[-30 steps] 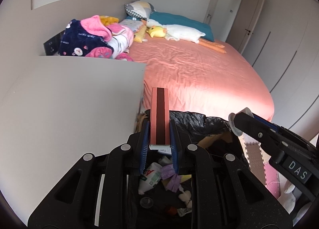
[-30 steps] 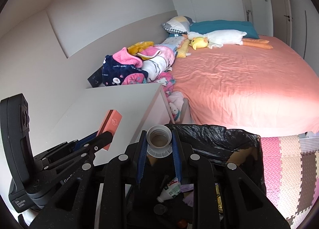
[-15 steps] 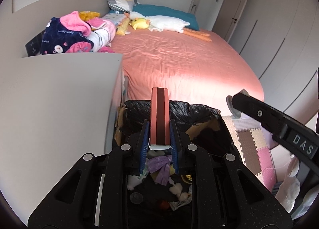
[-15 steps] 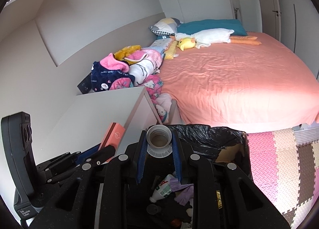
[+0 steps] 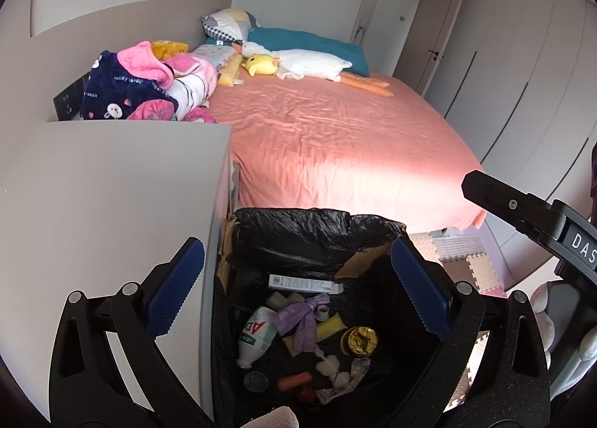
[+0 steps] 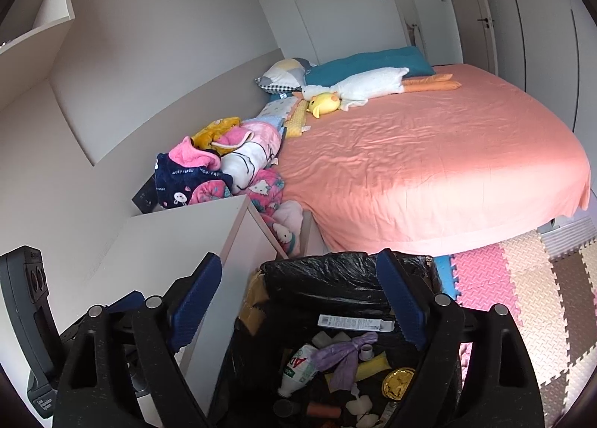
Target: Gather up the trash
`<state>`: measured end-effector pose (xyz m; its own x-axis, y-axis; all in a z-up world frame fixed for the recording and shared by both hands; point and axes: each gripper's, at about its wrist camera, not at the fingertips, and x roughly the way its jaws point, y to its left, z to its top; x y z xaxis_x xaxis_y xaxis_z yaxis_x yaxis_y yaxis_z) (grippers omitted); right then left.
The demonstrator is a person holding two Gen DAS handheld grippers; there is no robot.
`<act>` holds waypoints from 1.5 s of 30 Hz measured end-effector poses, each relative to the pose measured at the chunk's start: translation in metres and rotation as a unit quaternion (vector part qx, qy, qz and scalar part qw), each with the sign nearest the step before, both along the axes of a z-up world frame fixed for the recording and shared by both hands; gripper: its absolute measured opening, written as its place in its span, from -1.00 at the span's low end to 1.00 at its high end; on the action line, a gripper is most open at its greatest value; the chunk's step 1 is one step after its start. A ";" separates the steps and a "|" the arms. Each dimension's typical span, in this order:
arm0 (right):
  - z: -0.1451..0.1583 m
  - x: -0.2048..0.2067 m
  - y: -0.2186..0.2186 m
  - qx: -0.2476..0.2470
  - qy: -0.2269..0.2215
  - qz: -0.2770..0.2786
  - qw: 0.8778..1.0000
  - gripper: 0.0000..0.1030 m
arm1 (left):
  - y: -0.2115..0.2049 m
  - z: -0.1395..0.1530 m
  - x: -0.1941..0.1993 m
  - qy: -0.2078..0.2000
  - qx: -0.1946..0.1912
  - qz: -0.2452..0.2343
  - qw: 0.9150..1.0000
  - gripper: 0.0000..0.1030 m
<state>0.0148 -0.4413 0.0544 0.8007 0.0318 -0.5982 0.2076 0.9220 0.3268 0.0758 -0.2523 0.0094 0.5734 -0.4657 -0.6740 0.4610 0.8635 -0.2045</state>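
A bin lined with a black bag (image 5: pixel 298 226) stands below both grippers, beside a white cabinet. My left gripper (image 5: pixel 296 265) hangs over it, jaws opening wide, nothing between them. My right gripper (image 6: pixel 298 273) is over the same bin (image 6: pixel 335 278), jaws also opening and empty. A long flat box (image 5: pixel 304 283) lies white side up on the rubbish, also seen as the box (image 6: pixel 354 323) in the right wrist view. A small white cup (image 5: pixel 322 312) rests near a purple rag (image 5: pixel 304 321), a plastic bottle (image 5: pixel 257 334) and a gold lid (image 5: pixel 359 340).
The white cabinet top (image 5: pixel 112 185) is on the left, touching the bin. Behind the bin a bed with a salmon sheet (image 5: pixel 335 148) carries a pile of clothes (image 5: pixel 141 92) and plush toys. Foam floor mats (image 6: pixel 522 278) lie to the right. Wardrobe doors line the far wall.
Both grippers opened. The red box left my left gripper and the small cup left my right one; both now lie in the bin. The right gripper shifted sideways.
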 end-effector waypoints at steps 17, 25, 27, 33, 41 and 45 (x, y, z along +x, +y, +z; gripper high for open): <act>0.001 0.001 0.006 -0.012 0.001 0.009 1.000 0.65 | 0.002 0.001 -0.002 -0.008 -0.004 -0.004 1.000 0.87; 0.000 0.002 0.008 -0.015 0.003 0.010 1.000 0.65 | 0.003 0.001 -0.001 -0.005 -0.006 -0.005 1.000 0.87; 0.000 0.002 0.008 -0.014 0.002 0.010 1.000 0.65 | 0.004 0.001 0.000 -0.004 -0.008 -0.007 1.000 0.87; 0.000 0.002 0.007 -0.014 0.003 0.010 1.000 0.65 | 0.004 0.001 0.000 -0.008 -0.002 -0.010 1.000 0.87; 0.000 0.002 0.008 -0.013 0.003 0.010 1.000 0.65 | 0.002 0.002 -0.001 -0.010 -0.001 -0.010 1.000 0.87; 0.000 0.002 0.007 -0.014 0.004 0.011 1.000 0.65 | 0.002 0.003 0.000 -0.008 -0.002 -0.010 1.000 0.87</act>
